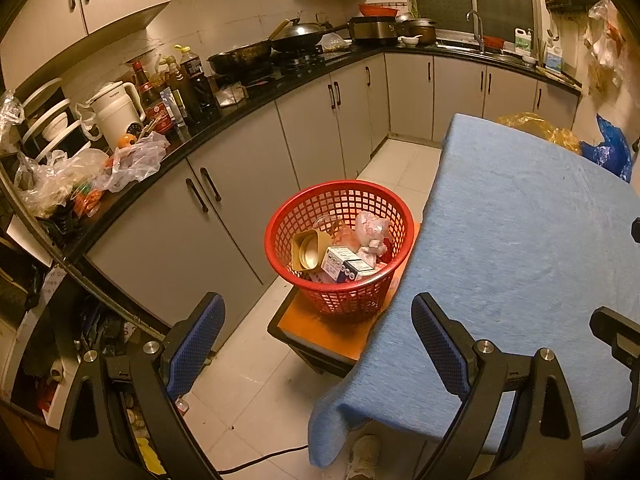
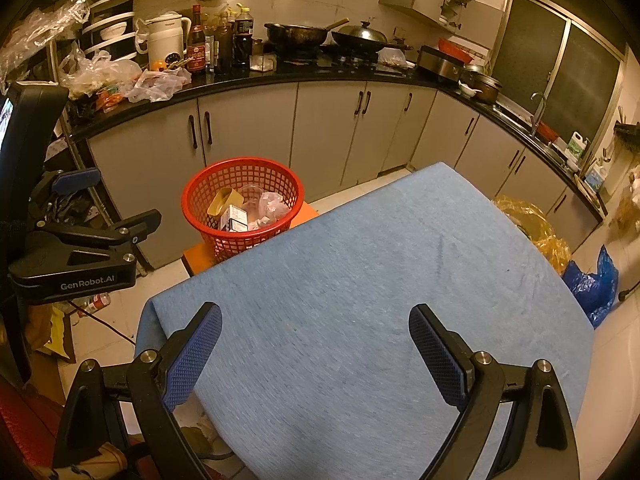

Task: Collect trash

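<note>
Table: 1, covered w/ a blue cloth (image 2: 360, 280); nothing lies on the cloth in either view.
Counter: 1 long black worktop (image 1: 280, 84) along the wall, grey cupboards under it, crowded w/ cookware, bottles and plastic bags.
Stool: 1 low orange stool (image 1: 320, 328), just beside the table's left edge; it carries the basket.
Basket: 1 red mesh basket (image 1: 340, 292), upright on the stool, touching or almost touching the cloth edge; cannot tell which.
Trash: all inside the basket. Counted approx.: 1 tan square container (image 1: 306, 250) lying on its side, 1 small white-blue carton (image 1: 340, 264), 1 crumpled pinkish plastic bag (image 1: 372, 232), 1 clear plastic cup (image 2: 252, 194); smaller bits below are too mixed to count.
Bags by table: 1 yellow plastic bag (image 2: 536, 228) and 1 blue bag (image 2: 592, 280), at the table's far right side.
Left gripper (image 1: 318, 340): fingers wide apart, nothing between them, touching nothing; it is over the table's left edge, pointing at the basket.
Right gripper (image 2: 316, 344): also wide open and holding nothing, above the blue cloth, no contact visible.
</note>
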### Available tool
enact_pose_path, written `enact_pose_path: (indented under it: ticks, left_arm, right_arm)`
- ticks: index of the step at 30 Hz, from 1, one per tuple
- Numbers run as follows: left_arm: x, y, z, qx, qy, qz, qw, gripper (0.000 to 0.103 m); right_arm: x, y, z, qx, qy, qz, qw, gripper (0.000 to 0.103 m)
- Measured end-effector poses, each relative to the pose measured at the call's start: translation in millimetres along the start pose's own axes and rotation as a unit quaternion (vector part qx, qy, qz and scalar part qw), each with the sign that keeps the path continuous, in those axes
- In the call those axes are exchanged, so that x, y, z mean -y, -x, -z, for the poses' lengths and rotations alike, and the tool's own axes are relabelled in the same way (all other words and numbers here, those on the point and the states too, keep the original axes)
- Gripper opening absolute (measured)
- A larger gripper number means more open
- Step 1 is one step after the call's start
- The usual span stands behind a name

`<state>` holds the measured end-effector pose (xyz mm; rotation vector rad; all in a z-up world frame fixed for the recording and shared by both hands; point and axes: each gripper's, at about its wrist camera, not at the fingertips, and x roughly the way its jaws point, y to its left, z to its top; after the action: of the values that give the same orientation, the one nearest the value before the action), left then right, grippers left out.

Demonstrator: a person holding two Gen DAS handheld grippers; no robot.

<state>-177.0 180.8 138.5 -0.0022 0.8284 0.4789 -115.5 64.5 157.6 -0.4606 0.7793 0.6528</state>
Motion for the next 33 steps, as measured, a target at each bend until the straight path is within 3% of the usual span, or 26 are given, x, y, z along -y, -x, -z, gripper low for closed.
enact_pose_path:
  ticks: [22, 29, 33]
  left_arm:
    - [-44, -53, -17, -0.022, -0.049, 0.013, 0.9984, 0.094]
    - [-14, -66, -25, -0.016, -0.101, 0.058, 0.9931, 0.094]
    - [28, -64, -21, -0.009, -0.154, 0.119, 0.9808, 0.093]
  right_arm:
    - [-31, -51, -22, -0.033, -0.052, 0.001, 0.998, 0.097]
    - [-11, -46, 0, -0.059, -0.113, 0.048, 0.991, 0.097]
    - [13, -31, 35, -0.082, -0.177, 0.095, 0.976, 0.097]
